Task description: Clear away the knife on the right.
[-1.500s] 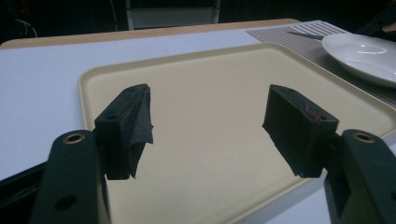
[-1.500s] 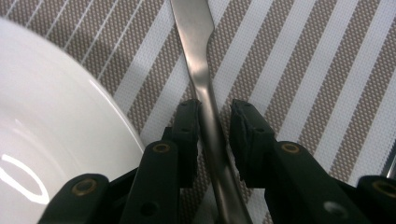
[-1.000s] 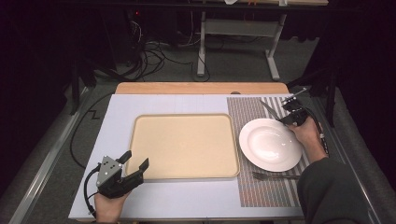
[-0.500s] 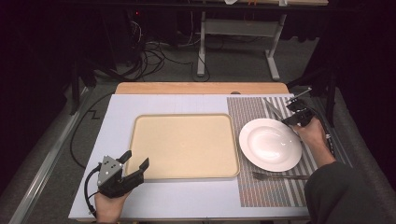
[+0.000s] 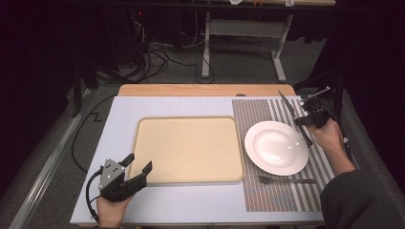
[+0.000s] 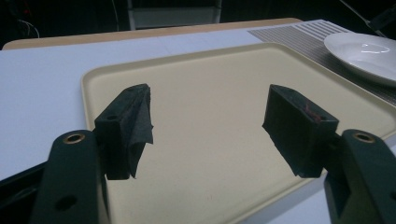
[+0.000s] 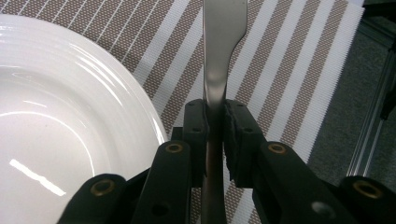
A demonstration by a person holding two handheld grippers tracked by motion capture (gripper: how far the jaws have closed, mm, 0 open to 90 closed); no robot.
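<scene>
We see the right gripper (image 7: 215, 121) clamped tight on a table knife (image 7: 219, 51) — its pads squeeze the flat metal from both sides, and the knife runs on ahead over the striped placemat (image 7: 289, 70), just beside the rim of the white plate (image 7: 60, 107). From the high view the knife (image 5: 292, 114) slants along the far right of the placemat (image 5: 267, 191), held in the right gripper (image 5: 313, 116) beside the plate (image 5: 276, 147). A fork (image 5: 285, 180) lies on the mat nearer to us. The left gripper (image 5: 136, 168) rests at the near left corner of the beige tray (image 5: 188, 148) — jaws spread wide, nothing between them — low over the worktop (image 5: 157, 102).
</scene>
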